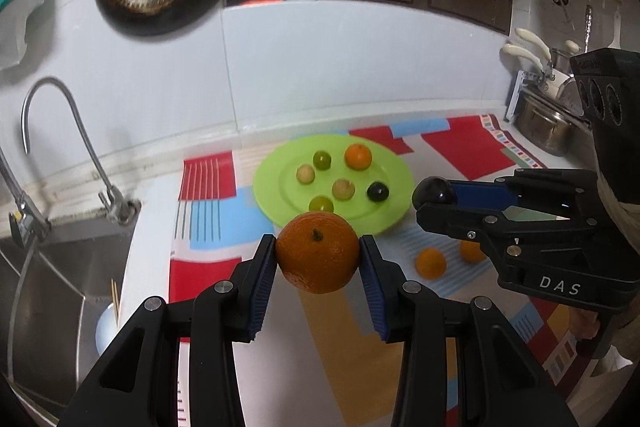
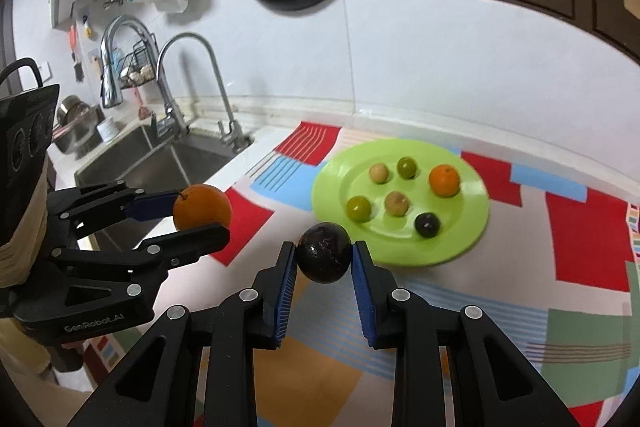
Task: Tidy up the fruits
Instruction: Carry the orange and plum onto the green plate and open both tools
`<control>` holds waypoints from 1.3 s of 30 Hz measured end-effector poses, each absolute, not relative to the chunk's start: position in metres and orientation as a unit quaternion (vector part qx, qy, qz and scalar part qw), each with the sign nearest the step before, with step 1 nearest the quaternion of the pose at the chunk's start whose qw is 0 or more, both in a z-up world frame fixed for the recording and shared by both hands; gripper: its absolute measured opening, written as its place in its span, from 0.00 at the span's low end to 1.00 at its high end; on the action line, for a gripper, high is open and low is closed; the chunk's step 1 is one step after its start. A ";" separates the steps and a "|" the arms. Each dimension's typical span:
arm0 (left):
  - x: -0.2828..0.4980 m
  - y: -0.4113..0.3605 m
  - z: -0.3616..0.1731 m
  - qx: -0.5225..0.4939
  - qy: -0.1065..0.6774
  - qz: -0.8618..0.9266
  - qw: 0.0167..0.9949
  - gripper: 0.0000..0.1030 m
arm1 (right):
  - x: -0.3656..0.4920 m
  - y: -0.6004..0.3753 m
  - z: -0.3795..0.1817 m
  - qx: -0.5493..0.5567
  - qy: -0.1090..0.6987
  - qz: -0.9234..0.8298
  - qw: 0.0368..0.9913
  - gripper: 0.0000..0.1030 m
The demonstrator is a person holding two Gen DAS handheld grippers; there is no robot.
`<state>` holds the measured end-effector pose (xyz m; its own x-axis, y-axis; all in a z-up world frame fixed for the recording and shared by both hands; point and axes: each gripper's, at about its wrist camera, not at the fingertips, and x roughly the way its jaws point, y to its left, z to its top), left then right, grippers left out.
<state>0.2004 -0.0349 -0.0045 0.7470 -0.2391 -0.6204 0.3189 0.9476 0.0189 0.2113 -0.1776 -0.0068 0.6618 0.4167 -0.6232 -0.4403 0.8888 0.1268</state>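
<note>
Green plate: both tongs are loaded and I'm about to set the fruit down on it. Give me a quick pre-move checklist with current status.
1. Left tongs gripping the big orange on both sides: ok.
2. Right tongs gripping the dark fruit on both sides: ok.
3. Bare room on the green plate: ok, its near side is bare; six small fruits sit further in.
4. Plate lying flat on the patterned mat: ok.
5. Tongs apart from each other: ok, a gap shows in both views.
6. Fruit left on the mat: not ok, two small oranges still lie beside the plate.
</note>
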 end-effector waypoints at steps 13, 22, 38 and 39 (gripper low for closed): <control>0.229 -0.052 0.009 0.064 0.303 -0.156 0.938 0.40 | 0.232 -0.197 0.012 -0.007 0.309 0.207 0.928 0.28; 0.255 -0.063 0.016 0.069 0.293 -0.158 0.941 0.40 | 0.258 -0.207 0.022 -0.001 0.299 0.197 0.934 0.28; 0.313 -0.070 0.016 0.065 0.303 -0.159 0.937 0.40 | 0.312 -0.210 0.016 -0.009 0.314 0.196 0.929 0.28; 0.318 -0.071 0.014 0.066 0.304 -0.158 0.937 0.40 | 0.316 -0.210 0.014 -0.009 0.315 0.195 0.929 0.28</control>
